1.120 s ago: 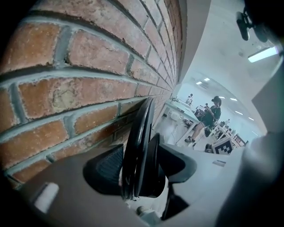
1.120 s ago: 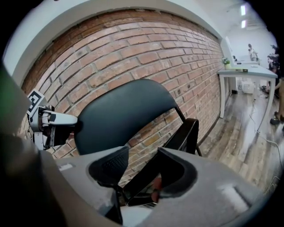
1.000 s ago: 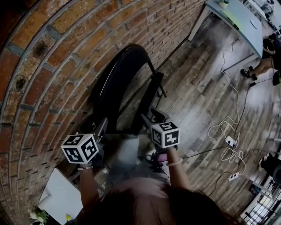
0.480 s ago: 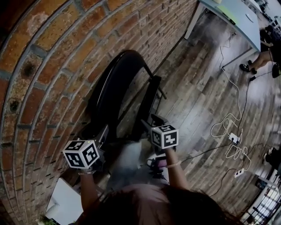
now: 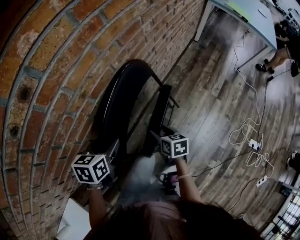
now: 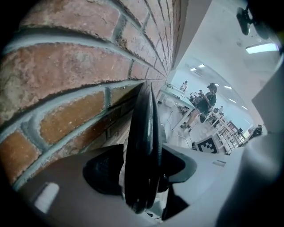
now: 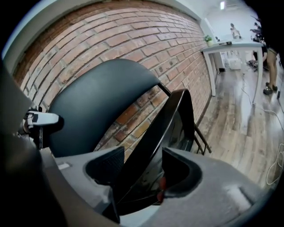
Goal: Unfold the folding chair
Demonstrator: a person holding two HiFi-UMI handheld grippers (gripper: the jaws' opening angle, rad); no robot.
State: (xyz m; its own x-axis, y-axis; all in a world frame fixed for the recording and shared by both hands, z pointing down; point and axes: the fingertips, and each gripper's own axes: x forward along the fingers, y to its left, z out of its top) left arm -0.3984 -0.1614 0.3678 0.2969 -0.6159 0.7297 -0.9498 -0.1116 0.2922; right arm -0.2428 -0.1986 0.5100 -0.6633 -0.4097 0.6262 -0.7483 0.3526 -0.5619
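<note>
A black folding chair leans folded against the brick wall [image 5: 51,70]. Its rounded backrest [image 5: 119,98] lies against the bricks, and the seat panel [image 5: 159,112] stands a little off it. My left gripper [image 5: 111,151] is shut on the backrest's edge [image 6: 144,133], which fills the space between the jaws of that gripper [image 6: 142,170]. My right gripper [image 5: 157,138] is at the seat's near edge. In the right gripper view the seat [image 7: 173,119] runs slantwise between the jaws of the right gripper [image 7: 142,170], which are opening, with a gap at the right pad. The backrest [image 7: 97,102] shows behind.
A white table [image 5: 243,14] stands at the far right by the wall. White cables and power strips [image 5: 253,145] trail over the wooden floor [image 5: 211,93]. A person's legs [image 5: 276,61] show near the table. A white object [image 5: 72,220] lies low at the left.
Both grippers have sunk a little along the chair, the right one more. The seat's edge now stands slightly further from the backrest.
</note>
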